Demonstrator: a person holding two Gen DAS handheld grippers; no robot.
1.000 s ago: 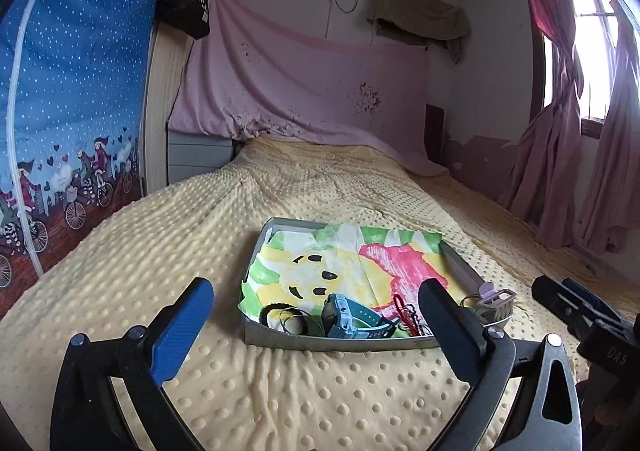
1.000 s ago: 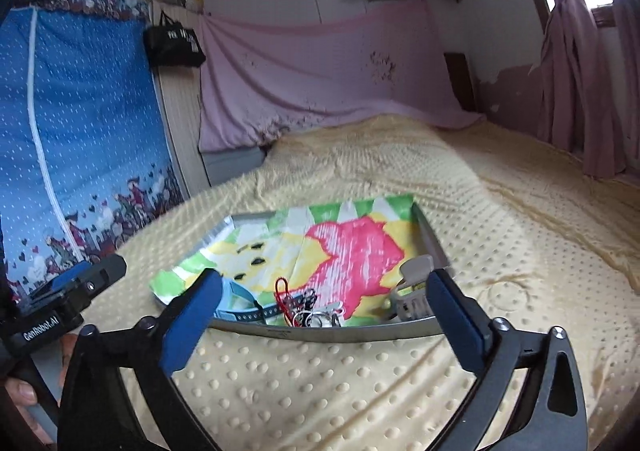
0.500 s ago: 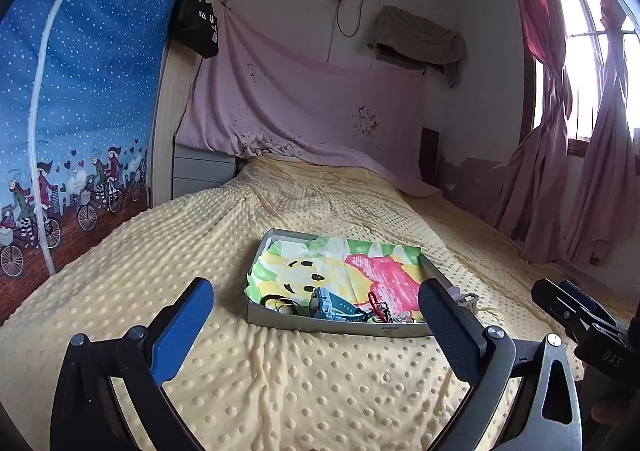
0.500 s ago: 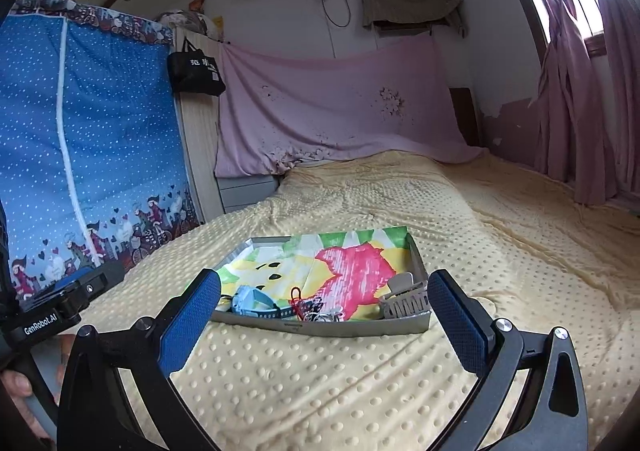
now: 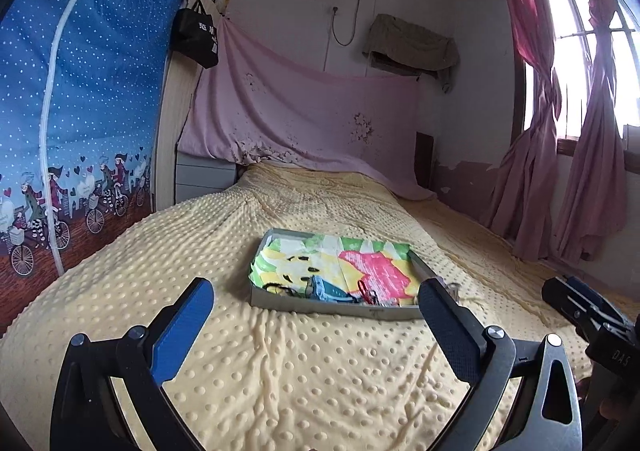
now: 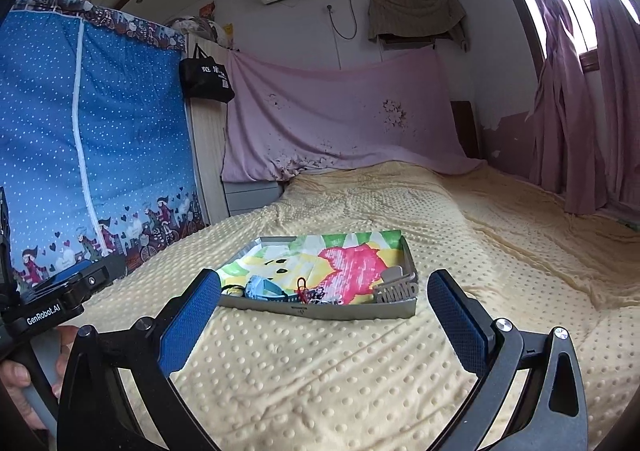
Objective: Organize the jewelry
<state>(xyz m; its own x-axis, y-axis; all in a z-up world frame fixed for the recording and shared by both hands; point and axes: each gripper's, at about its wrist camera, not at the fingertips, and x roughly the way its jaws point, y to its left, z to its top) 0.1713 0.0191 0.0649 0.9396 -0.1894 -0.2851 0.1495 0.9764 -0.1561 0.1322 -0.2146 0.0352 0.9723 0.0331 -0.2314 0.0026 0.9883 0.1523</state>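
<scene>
both tools hang back over the bed, jaws spread wide and empty: left gripper, right gripper. judging by that, no piece is in hand, so the step is an approach or a finish; i cannot tell which. any next pick needs a low, narrow pinch. at twelve o'clock, on the nubbly yellow blanket, sits a shallow grey tray lined with bright cartoon cloth; along its near edge lie a blue watch, red loops and a toothed grey hair clip.

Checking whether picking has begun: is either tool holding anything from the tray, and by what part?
Nothing is held. The left tool and right tool are both open, short of the tray.
</scene>
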